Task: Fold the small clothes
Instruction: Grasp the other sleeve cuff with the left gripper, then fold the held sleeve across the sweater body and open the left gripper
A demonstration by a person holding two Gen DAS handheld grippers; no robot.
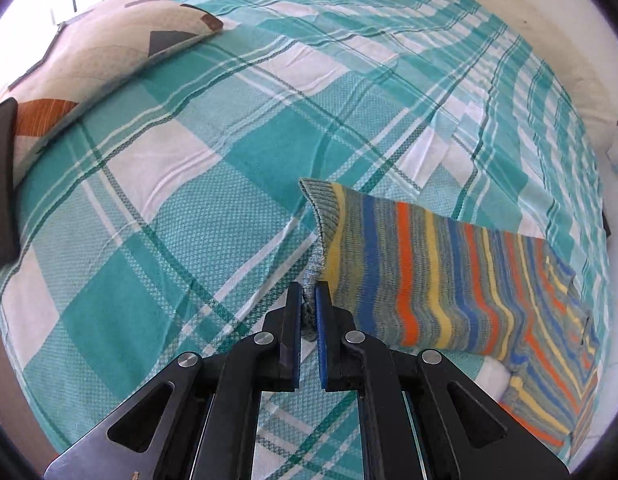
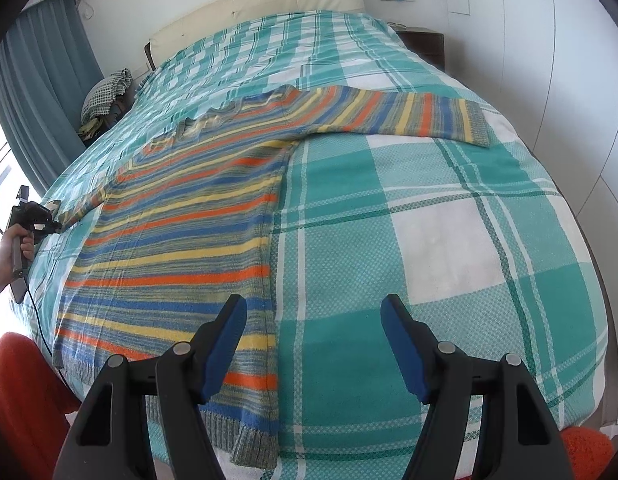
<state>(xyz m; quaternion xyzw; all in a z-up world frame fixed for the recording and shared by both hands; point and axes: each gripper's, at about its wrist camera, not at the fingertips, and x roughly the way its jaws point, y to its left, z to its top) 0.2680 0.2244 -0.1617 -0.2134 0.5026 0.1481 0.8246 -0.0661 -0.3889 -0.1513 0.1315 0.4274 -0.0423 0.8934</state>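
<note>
Left gripper point(image 1: 307, 294) clamped on sleeve cuff point(image 1: 323, 216), pinching only a thin corner. Striped sweater point(image 2: 181, 236) spread flat over checked bedspread point(image 2: 429, 240), other sleeve point(image 2: 409, 114) reaching toward one o'clock. Right gripper point(image 2: 314, 320) held apart, gripping nothing, above hem point(image 2: 249, 436) at seven o'clock. Risk, as judged: shallow pinch slipping off stretchy knit mid-fold; dragging sleeve bunching body.

Bare bedspread point(image 2: 449, 240) lay open at frame right; the striped sweater point(image 2: 181, 240) covered the left, pillow point(image 1: 89, 64) upper left.
</note>
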